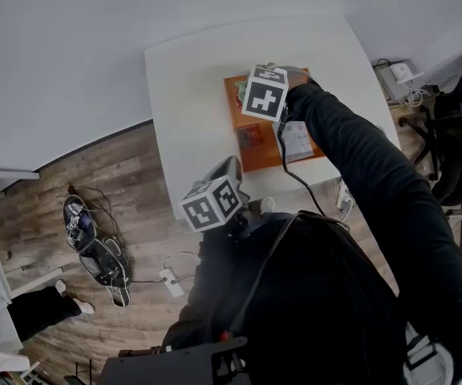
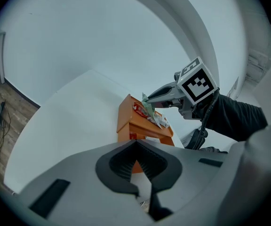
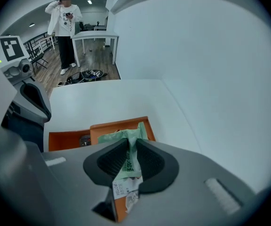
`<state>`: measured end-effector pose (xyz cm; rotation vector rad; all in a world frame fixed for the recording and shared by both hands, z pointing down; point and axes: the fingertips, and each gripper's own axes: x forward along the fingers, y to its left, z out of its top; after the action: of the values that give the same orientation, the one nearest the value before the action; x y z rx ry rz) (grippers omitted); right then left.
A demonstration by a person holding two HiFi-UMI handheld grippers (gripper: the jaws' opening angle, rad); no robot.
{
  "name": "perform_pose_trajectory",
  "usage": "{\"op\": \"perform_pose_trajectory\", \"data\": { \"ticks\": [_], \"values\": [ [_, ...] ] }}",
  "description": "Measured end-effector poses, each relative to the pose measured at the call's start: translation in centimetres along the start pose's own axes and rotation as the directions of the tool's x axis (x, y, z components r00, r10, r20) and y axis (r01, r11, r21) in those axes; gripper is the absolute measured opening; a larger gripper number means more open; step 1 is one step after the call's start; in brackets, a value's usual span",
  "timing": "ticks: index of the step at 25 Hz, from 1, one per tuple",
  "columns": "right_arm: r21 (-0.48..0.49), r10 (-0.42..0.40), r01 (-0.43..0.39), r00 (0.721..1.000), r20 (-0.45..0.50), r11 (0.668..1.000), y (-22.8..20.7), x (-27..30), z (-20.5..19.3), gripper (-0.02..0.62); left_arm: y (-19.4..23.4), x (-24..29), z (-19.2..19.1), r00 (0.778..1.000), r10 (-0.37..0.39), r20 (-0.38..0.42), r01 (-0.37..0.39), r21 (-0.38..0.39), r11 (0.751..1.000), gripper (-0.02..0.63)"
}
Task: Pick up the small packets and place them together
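Observation:
An orange wooden organizer [image 1: 255, 157] stands on the white table [image 1: 191, 95], near its front edge. My right gripper [image 3: 131, 142] hangs over the organizer's top, pointing steeply down, shut on a pale green packet [image 3: 122, 138]. In the left gripper view that green packet [image 2: 147, 105] dangles from the right gripper [image 2: 147, 99], just above a red packet [image 2: 138, 108] and white packets [image 2: 162, 122] lying in the top tray. A white packet [image 1: 297, 140] and a small dark one [image 1: 251, 137] show in the head view. My left gripper [image 2: 136, 145] waits at the table's front edge, shut and empty.
A person in a white top [image 3: 65, 18] stands far off beside another white table [image 3: 95, 34]. Shoes [image 1: 95, 247] and a power strip [image 1: 169, 277] lie on the wooden floor left of the table. A dark chair [image 1: 447, 151] stands to the right.

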<state>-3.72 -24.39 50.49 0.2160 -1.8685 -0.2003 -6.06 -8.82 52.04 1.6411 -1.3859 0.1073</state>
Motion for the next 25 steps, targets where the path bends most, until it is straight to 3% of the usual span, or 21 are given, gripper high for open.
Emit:
{"op": "perform_pose_trajectory", "data": {
  "ticks": [10,16,21,25],
  "values": [
    [0.019,-0.006,0.005,0.998,0.066,1.000,-0.5,-0.5,-0.1,0.146,-0.1,0.0,0.1,1.000,0.001,0.000,-0.001,0.003,1.000,-0.002],
    [0.006,-0.026,0.026,0.988,0.149,1.000,-0.9,-3.4,0.2,0.150,-0.1,0.1,-0.1,1.000,0.000,-0.005,0.000,0.005,1.000,-0.002],
    [-0.028,-0.015,0.022,0.976,0.216,0.999,1.3,-6.5,-0.2,0.150,-0.4,0.2,-0.2,1.000,-0.005,-0.012,0.005,0.011,1.000,-0.002],
    [-0.041,0.013,-0.004,0.977,0.214,0.999,4.1,-7.1,-2.6,0.150,-0.5,0.2,-0.3,1.000,-0.008,-0.014,0.008,0.016,1.000,-0.002]
  ]
}}
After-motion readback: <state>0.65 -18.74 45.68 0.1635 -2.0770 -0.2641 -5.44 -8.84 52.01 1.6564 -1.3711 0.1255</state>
